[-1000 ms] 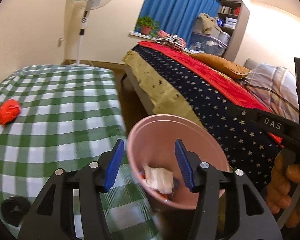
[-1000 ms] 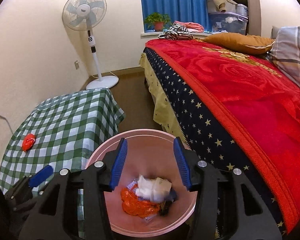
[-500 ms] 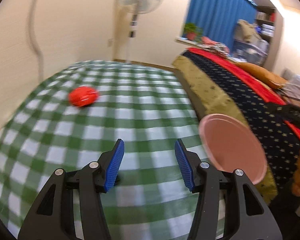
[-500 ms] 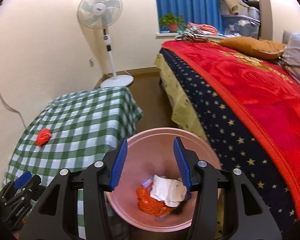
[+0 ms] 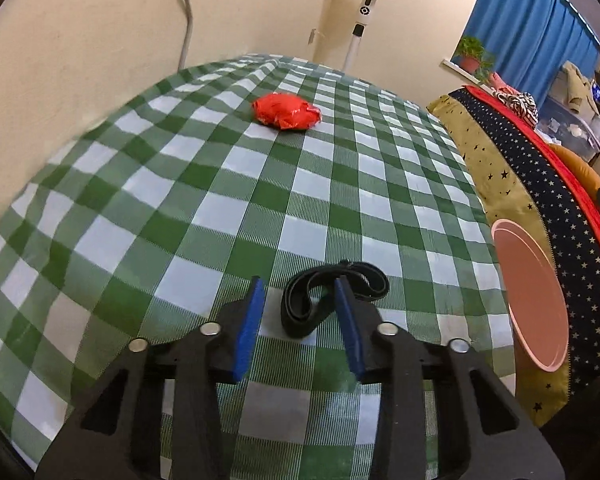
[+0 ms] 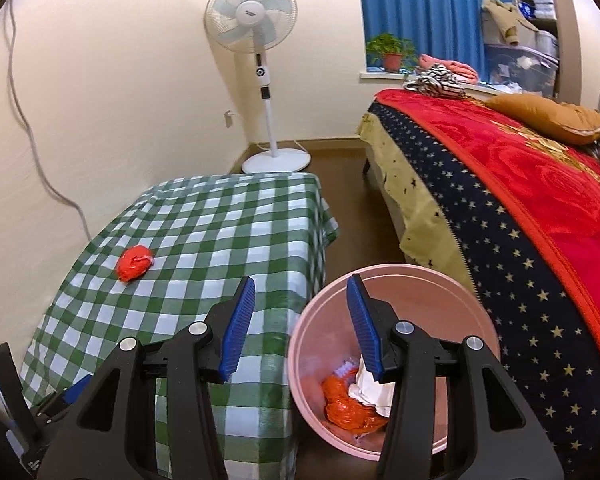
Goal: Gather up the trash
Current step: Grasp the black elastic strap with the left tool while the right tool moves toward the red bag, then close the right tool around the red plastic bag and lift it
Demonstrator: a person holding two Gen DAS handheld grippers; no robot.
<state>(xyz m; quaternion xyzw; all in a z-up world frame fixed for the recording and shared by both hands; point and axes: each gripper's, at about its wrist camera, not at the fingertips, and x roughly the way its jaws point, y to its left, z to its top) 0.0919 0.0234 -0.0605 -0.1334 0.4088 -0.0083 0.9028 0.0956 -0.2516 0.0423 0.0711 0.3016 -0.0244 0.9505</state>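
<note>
The left tool [image 5: 300, 300] points down at the near edge of the desk [image 5: 228, 216], which wears a green-and-white checked cloth. Its jaws are closing, with part of a black looped strap [image 5: 300, 312] between the blue pads; whether the pads touch the strap cannot be told. A crumpled red wrapper [image 5: 286, 111] lies near the desk's far left edge, well apart from the strap.

Beside the desk's right edge stands a pink bin [image 6: 328, 344], between the desk and the bed [image 6: 540, 200]. It holds an orange wrapper [image 6: 348, 408] and crumpled white paper [image 6: 364, 384]. The right tool [image 6: 302, 300] hangs above the gap between desk corner and bin, its jaws parted and nothing between them; its right pad overlaps the bin's mouth in the right wrist view.

A standing fan [image 6: 251, 20] stands in the far corner; the label at its hub is too small to read. A potted plant [image 6: 392, 50] sits on the sill by a blue curtain [image 6: 432, 12].
</note>
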